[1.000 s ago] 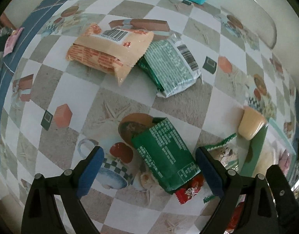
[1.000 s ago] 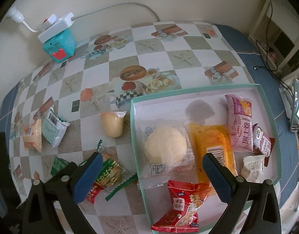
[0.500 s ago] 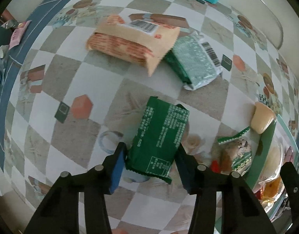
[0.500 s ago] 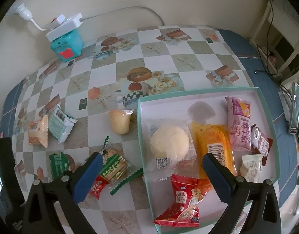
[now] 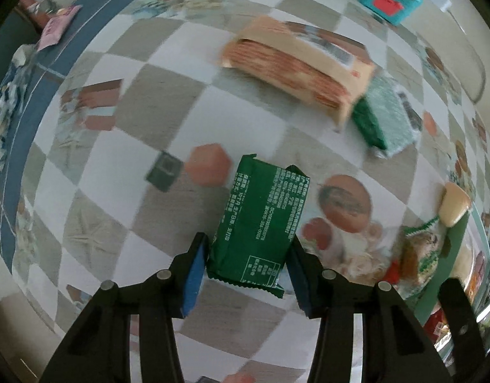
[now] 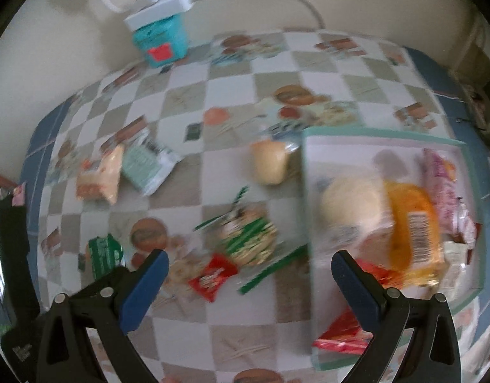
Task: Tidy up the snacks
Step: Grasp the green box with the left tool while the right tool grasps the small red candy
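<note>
My left gripper (image 5: 246, 260) is shut on a dark green snack packet (image 5: 259, 220) and holds it over the checked tablecloth; the same packet (image 6: 103, 255) shows at the left of the right wrist view. My right gripper (image 6: 249, 271) stands open with nothing between its blue pads, above a small red packet (image 6: 213, 276) and a green-striped packet (image 6: 249, 239). The teal-rimmed tray (image 6: 388, 134) on the right holds a round bun (image 6: 350, 201), an orange packet (image 6: 410, 226), a pink packet (image 6: 442, 178) and a red packet (image 6: 343, 332).
An orange-and-cream packet (image 5: 296, 63) and a pale green packet (image 5: 385, 118) lie together on the table, farther out. A small yellow bun (image 6: 270, 162) lies by the tray's left wall. A teal box (image 6: 160, 40) with a white power strip stands by the wall.
My left gripper closed on the dark green packet and carried it across the tablecloth. The right gripper, still open, moved left from over the tray to above the loose packets.
</note>
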